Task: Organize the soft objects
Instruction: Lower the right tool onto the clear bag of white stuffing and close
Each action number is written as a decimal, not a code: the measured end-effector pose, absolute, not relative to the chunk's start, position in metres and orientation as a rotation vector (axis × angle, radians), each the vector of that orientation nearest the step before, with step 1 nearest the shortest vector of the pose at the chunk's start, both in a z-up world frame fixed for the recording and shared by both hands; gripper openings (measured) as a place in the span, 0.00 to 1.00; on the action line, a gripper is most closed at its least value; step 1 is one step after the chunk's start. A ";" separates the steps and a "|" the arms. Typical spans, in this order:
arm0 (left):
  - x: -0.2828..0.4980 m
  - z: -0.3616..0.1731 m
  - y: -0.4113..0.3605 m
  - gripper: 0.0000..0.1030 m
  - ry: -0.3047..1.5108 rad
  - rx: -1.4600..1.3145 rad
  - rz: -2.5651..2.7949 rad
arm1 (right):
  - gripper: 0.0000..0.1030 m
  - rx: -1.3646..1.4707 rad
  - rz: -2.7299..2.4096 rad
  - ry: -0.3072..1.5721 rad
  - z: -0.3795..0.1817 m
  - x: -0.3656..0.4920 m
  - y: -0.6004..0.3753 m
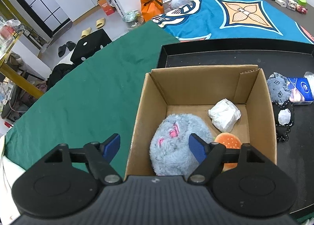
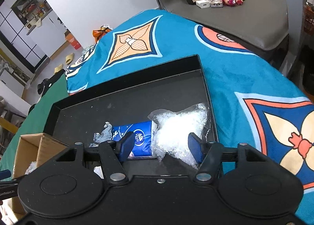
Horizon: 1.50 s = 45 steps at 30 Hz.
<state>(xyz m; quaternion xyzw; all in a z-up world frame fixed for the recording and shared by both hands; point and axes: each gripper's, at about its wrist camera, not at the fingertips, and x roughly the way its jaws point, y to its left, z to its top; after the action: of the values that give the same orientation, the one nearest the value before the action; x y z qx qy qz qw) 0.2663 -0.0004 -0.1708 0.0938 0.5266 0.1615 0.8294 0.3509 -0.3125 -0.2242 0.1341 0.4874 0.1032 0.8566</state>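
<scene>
A: Left tool [image 1: 155,146]: jaws held apart, nothing gripped, above the cardboard box [image 1: 155,95]. Inside are seen a fluffy blue plush [image 1: 172,146], burger plush [image 1: 229,142], white wad [image 1: 224,115].

B: Right tool [image 2: 161,146]: jaws apart, nothing pinched; clear plastic bag [image 2: 176,127] and blue tissue pack [image 2: 137,138] lie beyond, in the black tray [image 2: 125,85].

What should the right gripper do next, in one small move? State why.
Probably lower the right gripper a little and close on the clear plastic bag. Its jaws stand open around the bag, which lies in the black tray, outside the cardboard box.
</scene>
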 end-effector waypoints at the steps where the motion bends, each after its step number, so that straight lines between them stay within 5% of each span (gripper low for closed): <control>1: 0.267 -0.171 0.000 0.74 1.118 0.195 0.344 | 0.45 0.269 0.205 1.026 -0.226 0.352 -0.312; 7: 0.264 -0.169 0.002 0.75 1.114 0.181 0.347 | 0.17 0.281 0.220 1.041 -0.229 0.349 -0.315; 12: 0.255 -0.167 0.002 0.75 1.110 0.174 0.340 | 0.06 0.337 0.237 1.058 -0.227 0.341 -0.321; 35: 0.216 -0.161 0.004 0.75 1.104 0.145 0.288 | 0.07 0.395 0.280 1.174 -0.222 0.282 -0.318; 38: 0.214 -0.160 0.004 0.75 1.102 0.142 0.285 | 0.12 0.425 0.264 1.173 -0.223 0.281 -0.321; 40: 0.214 -0.160 0.005 0.75 1.099 0.136 0.285 | 0.26 0.527 0.241 1.194 -0.231 0.283 -0.330; 45: 0.213 -0.161 0.008 0.75 1.098 0.127 0.284 | 0.29 0.685 0.215 1.249 -0.250 0.287 -0.341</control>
<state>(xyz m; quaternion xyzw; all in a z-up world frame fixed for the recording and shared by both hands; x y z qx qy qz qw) 0.2129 0.0079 -0.1614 0.0600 0.5198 0.1345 0.8415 0.2870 -0.3408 -0.2499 0.3137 0.5720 0.0986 0.7515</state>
